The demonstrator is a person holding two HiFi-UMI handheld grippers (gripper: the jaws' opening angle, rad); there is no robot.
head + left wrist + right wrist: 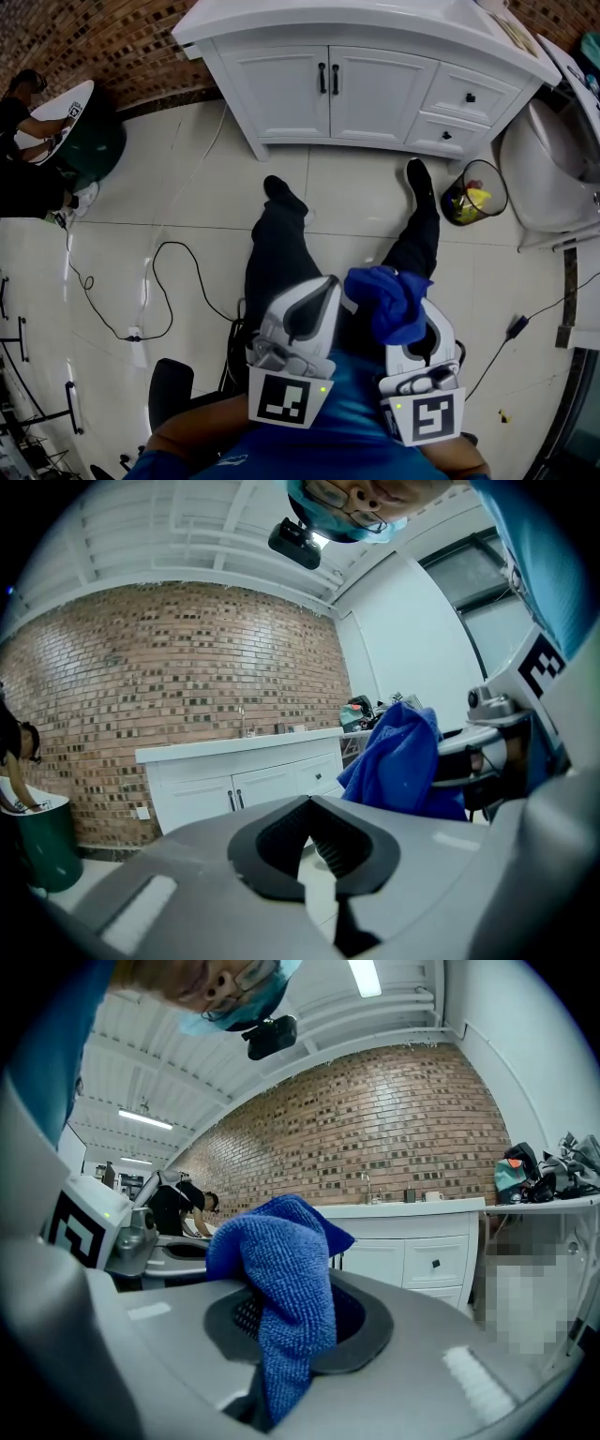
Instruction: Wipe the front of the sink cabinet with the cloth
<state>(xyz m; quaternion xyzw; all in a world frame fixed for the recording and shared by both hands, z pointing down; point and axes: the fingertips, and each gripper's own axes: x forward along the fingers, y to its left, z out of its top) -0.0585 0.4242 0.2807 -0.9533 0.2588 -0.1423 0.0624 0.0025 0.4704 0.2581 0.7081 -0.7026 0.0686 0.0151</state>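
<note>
The cloth [281,1269] is pinched in the right tool [298,1326], ready for wiping. The left tool [316,846] is pressed together, empty. Both are held well short of the cabinet [281,89].

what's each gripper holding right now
Left gripper: shut, holding nothing.
Right gripper: shut on the blue cloth.

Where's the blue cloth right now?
In the head view, lower right: the cloth is clamped in the right tongs, beside the left tongs, away from the cabinet.
</note>
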